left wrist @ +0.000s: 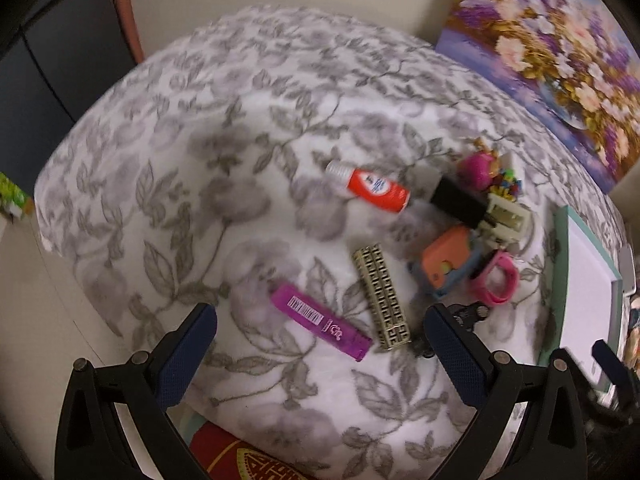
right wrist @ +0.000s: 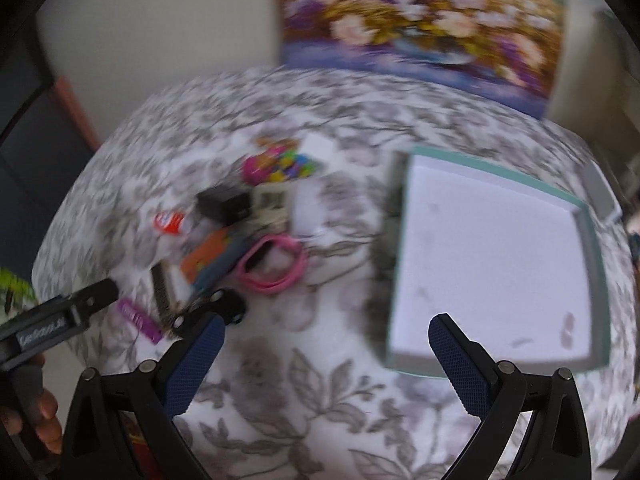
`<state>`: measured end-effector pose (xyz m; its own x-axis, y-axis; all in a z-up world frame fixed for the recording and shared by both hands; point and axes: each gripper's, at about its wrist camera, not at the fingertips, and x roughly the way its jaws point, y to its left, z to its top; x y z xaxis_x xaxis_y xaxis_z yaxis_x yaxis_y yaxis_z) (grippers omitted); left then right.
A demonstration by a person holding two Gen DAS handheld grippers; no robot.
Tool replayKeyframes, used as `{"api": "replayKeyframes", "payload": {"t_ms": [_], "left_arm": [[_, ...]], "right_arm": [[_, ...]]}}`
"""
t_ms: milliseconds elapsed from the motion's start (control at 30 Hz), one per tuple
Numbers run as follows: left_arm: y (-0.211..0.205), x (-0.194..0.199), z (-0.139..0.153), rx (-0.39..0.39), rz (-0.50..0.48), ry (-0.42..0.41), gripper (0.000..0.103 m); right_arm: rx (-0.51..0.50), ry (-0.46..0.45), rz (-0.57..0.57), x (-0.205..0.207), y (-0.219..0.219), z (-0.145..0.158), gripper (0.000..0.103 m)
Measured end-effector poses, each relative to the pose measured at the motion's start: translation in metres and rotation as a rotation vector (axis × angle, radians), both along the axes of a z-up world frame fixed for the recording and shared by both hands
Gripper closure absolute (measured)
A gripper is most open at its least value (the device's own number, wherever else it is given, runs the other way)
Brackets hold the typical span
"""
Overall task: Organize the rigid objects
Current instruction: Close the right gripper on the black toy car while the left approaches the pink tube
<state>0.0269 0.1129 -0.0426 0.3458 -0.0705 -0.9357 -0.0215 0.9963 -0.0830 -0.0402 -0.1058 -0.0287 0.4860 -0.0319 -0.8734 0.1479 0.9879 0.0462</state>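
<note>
The purple tube [left wrist: 320,323] lay low in the middle of my left view on the flowered cloth [left wrist: 240,140], its long axis running from upper left down to lower right, barcode end toward the upper left. Just to its right was the patterned gold bar [left wrist: 382,296], long axis nearly up and down the frame, leaning slightly left at the top; its lower end sat close to the tube's lower end. Above them, near the frame's center, the red bottle [left wrist: 370,186] lay on its side, white cap pointing upper left. To the right was a cluster: a black block [left wrist: 458,200], an orange case [left wrist: 446,260], a pink ring [left wrist: 496,278] and a small heap of bright bits [left wrist: 496,176], too jumbled to sort out.

My left tongs [left wrist: 320,356] were spread wide and held nothing, with the tube and the bar's lower end between the fingers in the picture; whether they touched anything I could not tell.

My right tongs [right wrist: 326,360] were likewise wide apart and empty over the cloth. That view was blurred. The white tray [right wrist: 596,280] with its green rim filled the right of the frame, beyond the right finger [right wrist: 460,364]. A flower painting [right wrist: 420,20] stood at the top.
</note>
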Motion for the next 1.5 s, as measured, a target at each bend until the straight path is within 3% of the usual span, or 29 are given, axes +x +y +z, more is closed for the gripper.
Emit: {"api": "replayKeyframes", "payload": {"t_ms": [367, 600, 933, 1300, 1500], "left_arm": [[0.007, 0.004, -0.028, -0.001, -0.085, 0.031, 0.000], [0.028, 0.006, -0.044, -0.032, -0.043, 0.063, 0.000], [0.028, 0.011, -0.053, -0.077, -0.061, 0.074, 0.000], [0.036, 0.010, -0.054, -0.106, -0.040, 0.076, 0.000], [0.042, 0.009, -0.053, -0.116, -0.020, 0.076, 0.000]], "right_arm": [[-0.011, 0.110, 0.213, 0.024, 0.048, -0.044, 0.000], [-0.003, 0.117, 0.234, 0.036, 0.060, -0.060, 0.000], [-0.026, 0.122, 0.301, 0.047, 0.085, -0.076, 0.000], [0.022, 0.090, 0.266, 0.053, 0.083, -0.075, 0.000], [0.045, 0.084, 0.263, 0.051, 0.082, -0.075, 0.011]]}}
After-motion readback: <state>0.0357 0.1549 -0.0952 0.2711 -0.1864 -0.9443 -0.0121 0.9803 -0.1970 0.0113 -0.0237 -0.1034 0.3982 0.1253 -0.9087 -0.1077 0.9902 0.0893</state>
